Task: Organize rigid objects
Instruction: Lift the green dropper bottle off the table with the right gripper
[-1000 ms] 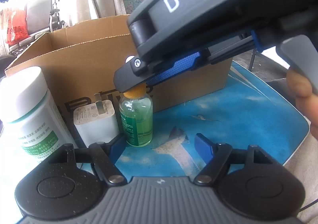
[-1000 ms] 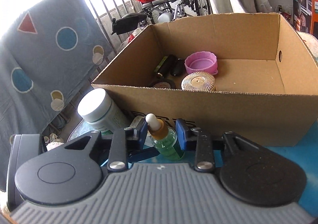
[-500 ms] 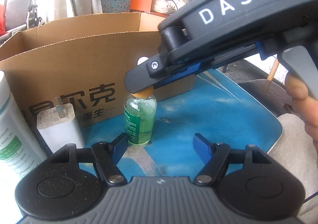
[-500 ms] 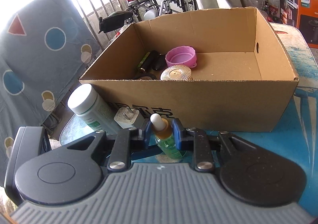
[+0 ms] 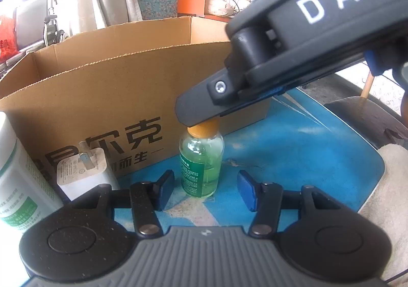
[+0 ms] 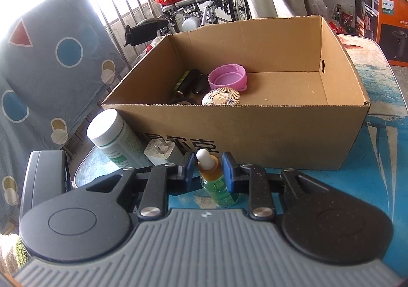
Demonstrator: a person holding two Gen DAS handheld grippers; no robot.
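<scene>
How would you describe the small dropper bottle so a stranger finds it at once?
Start at the cardboard box on the blue table. Before its printed front wall stand three things. The dropper bottle is the smallest, rightmost one: clear glass, green liquid, amber collar.

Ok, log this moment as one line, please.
right claw: shut on dropper bottle cap | left claw: closing, pads clear of bottle | bottle: standing on table | box: behind
</scene>
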